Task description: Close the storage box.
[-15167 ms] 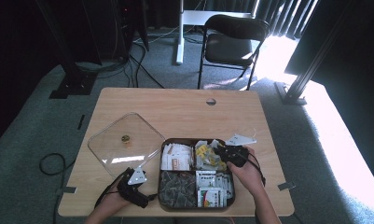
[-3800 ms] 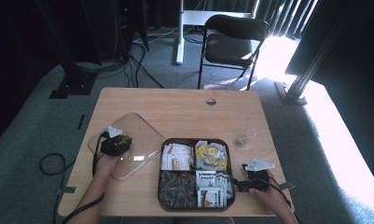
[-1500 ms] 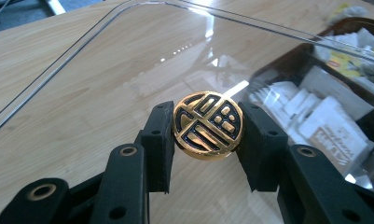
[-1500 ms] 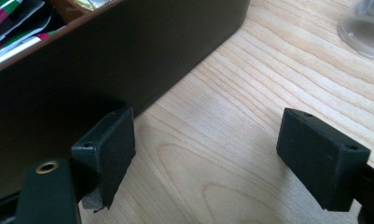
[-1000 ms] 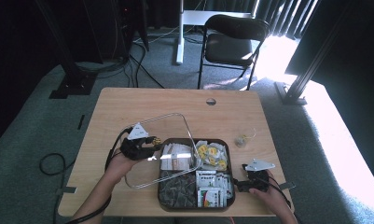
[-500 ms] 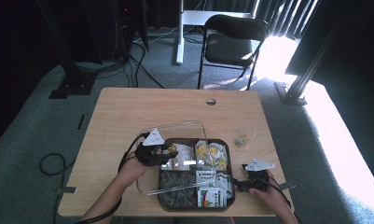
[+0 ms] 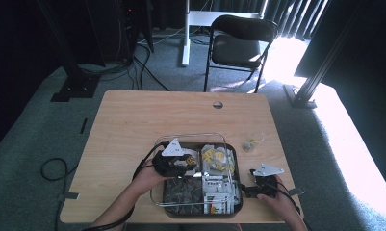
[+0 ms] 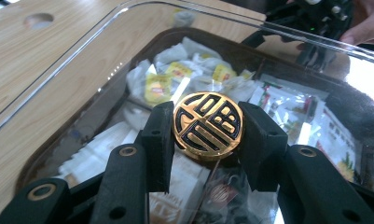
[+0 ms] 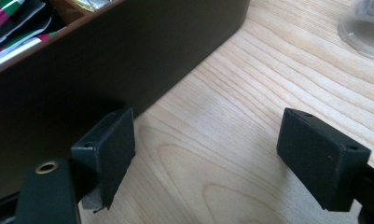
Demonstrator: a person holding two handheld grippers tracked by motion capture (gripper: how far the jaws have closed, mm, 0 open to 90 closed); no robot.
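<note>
Bench [image 7: 133, 125]: light wood, carries everything, bare grain under and ahead of the right claw. Dark compartment tray [image 7: 239, 202] sits at the bench's near edge, directly below the left claw, packed with sachets and tea packets [image 8: 159, 86]. Tray's dark outer wall [image 9: 105, 60] stands just left of the right claw, its left jaw close against it, contact can't be told.

Clear lid [image 7: 190, 139]: transparent, rounded-square, hangs from the left claw over the tray, roughly level, slightly tilted; contents visible through it. Whether its rim touches the tray can't be told.

Left claw [image 7: 183, 161]: clenched on the lid's round gold knob [image 8: 207, 125], one black jaw on each side, pads pressing its edge. Knob has a black relief pattern, sits at the lid's centre, right between the jaws.

Right claw [image 7: 250, 191]: released, jaws wide apart, nothing between them but bare wood; rests low at the bench by the tray's right side, well apart from the left claw.

Small clear item [image 7: 250, 143] lies on the bench beyond the right claw, near the tray's far right corner; blurry, can't identify.
</note>
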